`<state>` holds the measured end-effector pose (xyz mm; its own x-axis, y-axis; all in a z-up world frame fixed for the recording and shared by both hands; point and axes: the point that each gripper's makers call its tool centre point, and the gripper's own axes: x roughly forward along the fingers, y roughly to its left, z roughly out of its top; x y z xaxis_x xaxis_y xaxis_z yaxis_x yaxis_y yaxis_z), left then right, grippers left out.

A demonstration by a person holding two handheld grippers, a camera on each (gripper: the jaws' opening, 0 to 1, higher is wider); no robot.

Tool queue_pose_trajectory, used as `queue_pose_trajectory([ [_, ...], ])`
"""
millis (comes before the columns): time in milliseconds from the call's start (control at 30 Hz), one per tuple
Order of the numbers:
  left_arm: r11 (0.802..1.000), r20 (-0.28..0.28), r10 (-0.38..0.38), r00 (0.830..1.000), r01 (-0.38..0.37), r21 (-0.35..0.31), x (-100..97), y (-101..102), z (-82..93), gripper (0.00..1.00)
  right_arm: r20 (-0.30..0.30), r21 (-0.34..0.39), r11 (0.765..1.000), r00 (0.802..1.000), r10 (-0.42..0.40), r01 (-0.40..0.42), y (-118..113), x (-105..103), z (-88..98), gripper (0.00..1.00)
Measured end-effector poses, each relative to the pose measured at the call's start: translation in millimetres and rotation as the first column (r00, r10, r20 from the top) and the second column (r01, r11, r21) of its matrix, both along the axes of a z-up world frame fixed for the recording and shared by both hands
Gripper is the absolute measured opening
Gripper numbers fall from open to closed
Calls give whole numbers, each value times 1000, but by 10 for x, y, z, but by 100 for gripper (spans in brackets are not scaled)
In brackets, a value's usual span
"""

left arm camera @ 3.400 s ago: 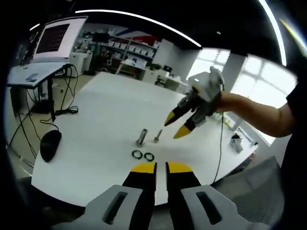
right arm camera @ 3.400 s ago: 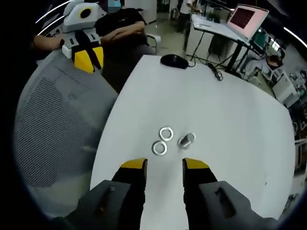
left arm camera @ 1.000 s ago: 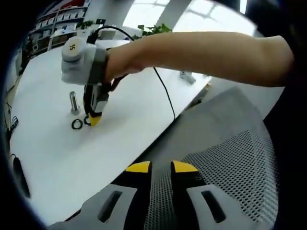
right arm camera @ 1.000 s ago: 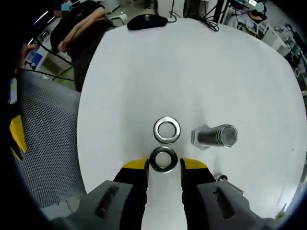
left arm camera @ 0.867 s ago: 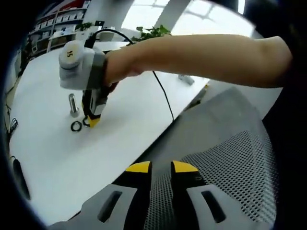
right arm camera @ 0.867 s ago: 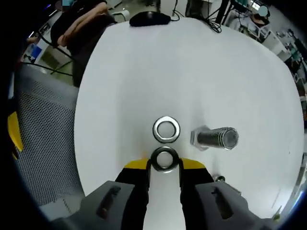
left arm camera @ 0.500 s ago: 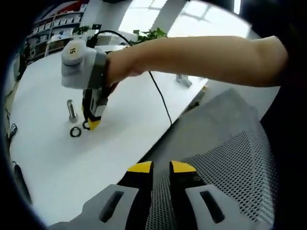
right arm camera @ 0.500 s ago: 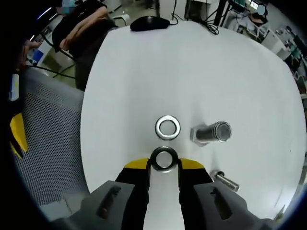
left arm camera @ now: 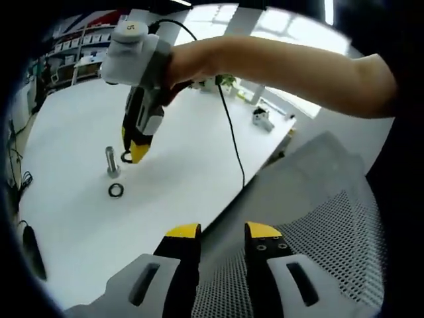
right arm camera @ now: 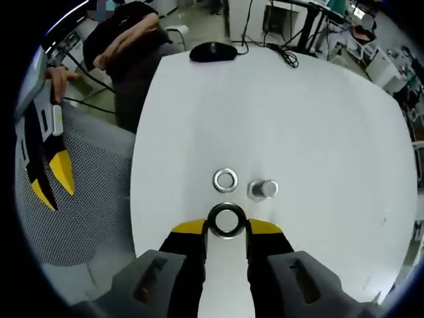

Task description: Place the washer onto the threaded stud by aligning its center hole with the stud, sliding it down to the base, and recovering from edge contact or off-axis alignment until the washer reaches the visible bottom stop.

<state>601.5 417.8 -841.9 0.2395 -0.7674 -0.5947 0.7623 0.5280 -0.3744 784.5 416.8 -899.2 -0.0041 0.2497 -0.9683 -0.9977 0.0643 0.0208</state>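
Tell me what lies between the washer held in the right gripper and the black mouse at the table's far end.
In the right gripper view, a second flat silver washer lies there; beyond it, bare white table up to the black computer mouse.

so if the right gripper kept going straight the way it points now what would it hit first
Probably the white table, close to the loose washer and the stud. The right gripper holds another washer and points down at that area, though depth is hard to judge here.
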Motion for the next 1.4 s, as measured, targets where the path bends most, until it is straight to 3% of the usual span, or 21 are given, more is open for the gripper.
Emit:
queue_pose_trajectory([
  [433,1000,-31,-6,1000,6,2,-35,-12,-23,22,40,-34,998,997,59,-58,86,231,149,23],
  [667,1000,-41,-12,999,12,10,-51,-11,-43,22,55,-41,998,997,48,-45,145,364,23,23],
  [1400,1000,-61,-6,998,6,6,-58,-13,-53,22,26,-69,995,997,67,-65,258,411,-177,23],
])
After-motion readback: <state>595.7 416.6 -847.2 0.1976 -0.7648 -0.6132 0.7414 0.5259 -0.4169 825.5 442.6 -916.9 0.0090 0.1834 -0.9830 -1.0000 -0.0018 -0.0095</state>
